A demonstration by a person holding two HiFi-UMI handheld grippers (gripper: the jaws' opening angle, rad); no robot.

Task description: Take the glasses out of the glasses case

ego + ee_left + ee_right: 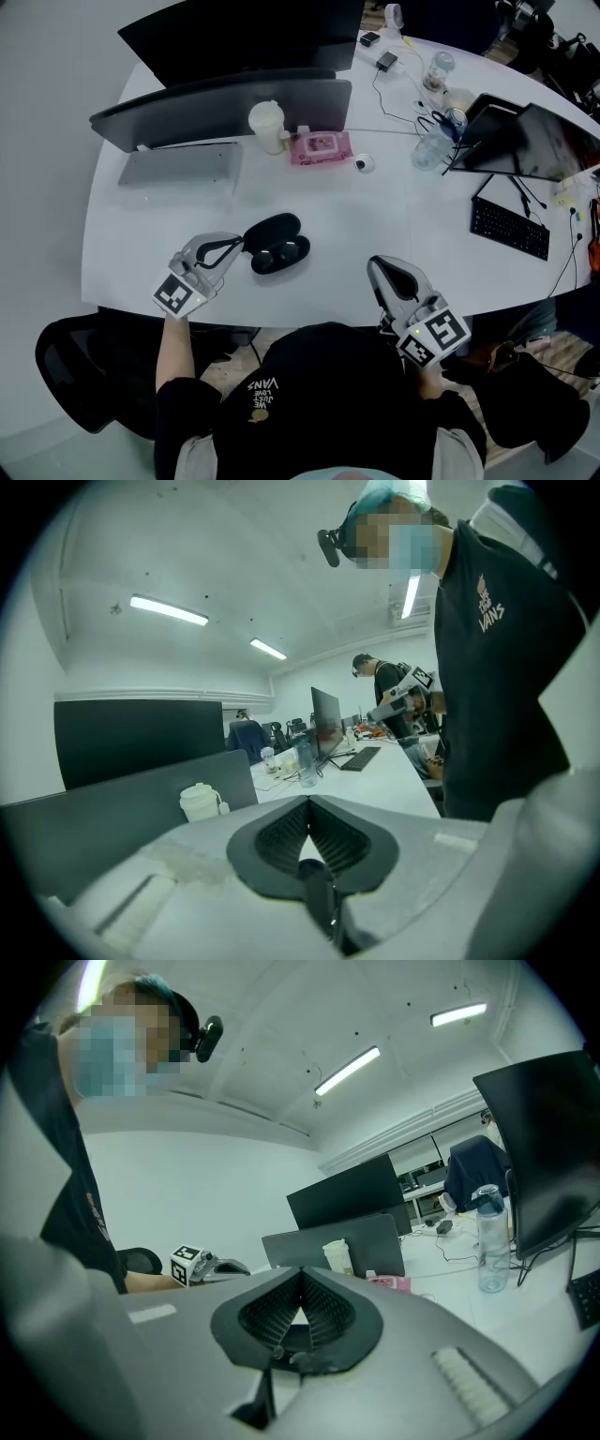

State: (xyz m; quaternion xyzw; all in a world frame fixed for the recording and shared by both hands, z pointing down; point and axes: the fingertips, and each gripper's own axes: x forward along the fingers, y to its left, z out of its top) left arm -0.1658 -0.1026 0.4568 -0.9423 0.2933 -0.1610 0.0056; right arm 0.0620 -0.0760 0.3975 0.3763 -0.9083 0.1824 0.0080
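Observation:
A black glasses case [277, 244] lies open on the white table [375, 216], lid hinged back toward the monitors. Its lower half holds something dark, and I cannot make out the glasses clearly. My left gripper [238, 244] rests on the table just left of the case, jaws shut and empty, tips close to the lid. Near the table's front edge, right of the case and apart from it, my right gripper [374, 264] is also shut and empty. The left gripper [307, 799] and right gripper [300, 1271] each show pads meeting at the tip in their own views. Neither gripper view shows the case.
Behind the case stand a grey monitor [225, 108], a white cup [266, 125] and a pink wipes pack [321, 147]. A water bottle [433, 145], a dark screen [534, 141] and a black keyboard [509, 228] sit at the right. A black chair [75, 370] is at the lower left.

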